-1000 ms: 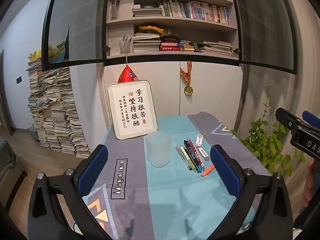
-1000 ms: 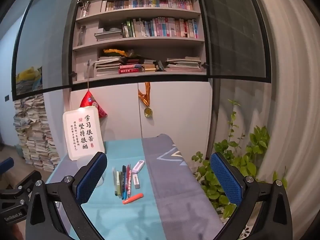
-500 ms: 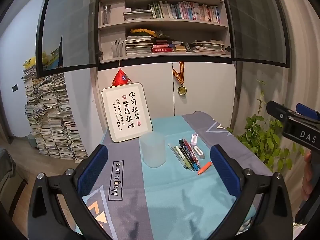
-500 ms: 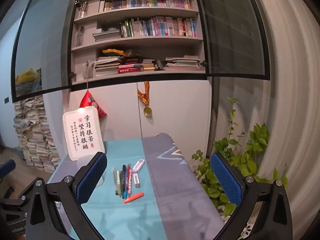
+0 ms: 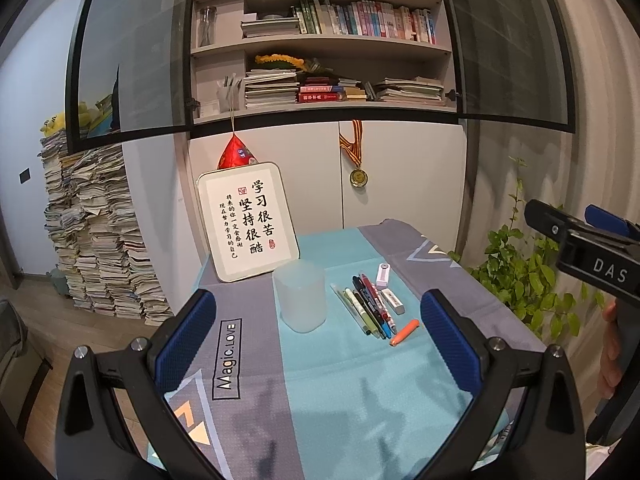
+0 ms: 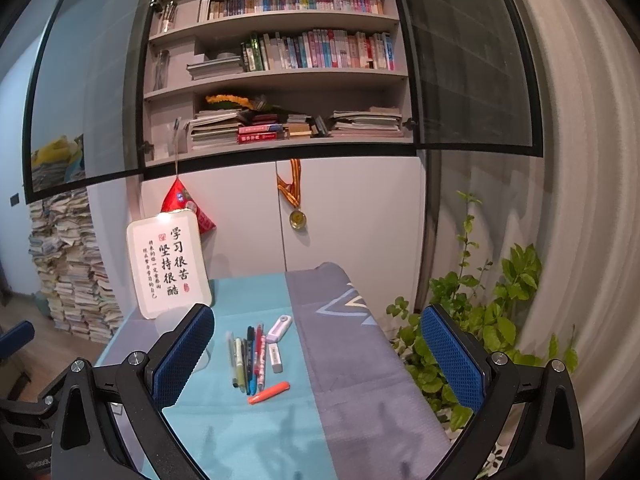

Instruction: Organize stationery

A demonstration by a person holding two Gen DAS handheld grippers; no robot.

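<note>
In the left wrist view, the left gripper (image 5: pixel 316 332) hangs above the near end of the table with its blue-padded fingers (image 5: pixel 186 334) spread wide and nothing between them. Framed in that gap, from left to right, stand a white sign (image 5: pixel 248 222) with black calligraphy leaning against the cabinet, a frosted cup (image 5: pixel 300 296) upright on the teal and grey tablecloth (image 5: pixel 352 392), then a tight row of pens (image 5: pixel 366 306) lying side by side just right of the cup. Beyond the pens lie a white eraser (image 5: pixel 393 301) and a pale correction tape (image 5: pixel 382 274), with an orange marker (image 5: pixel 405 332) lying apart at the near end of the row. At the far right edge this view alone shows the right gripper (image 5: pixel 584 250) from the side, with part of a hand (image 5: pixel 610 360) below it.

The right wrist view shows the right gripper (image 6: pixel 316 354) head-on, its fingers (image 6: pixel 450 356) equally wide apart and empty. Here the cup is almost wholly hidden behind the left finger, while the pens (image 6: pixel 250 354), eraser (image 6: pixel 275 357), correction tape (image 6: pixel 279 328) and orange marker (image 6: pixel 268 393) lie in plain sight, and a leafy plant (image 6: pixel 480 320) fills the right side.
</note>
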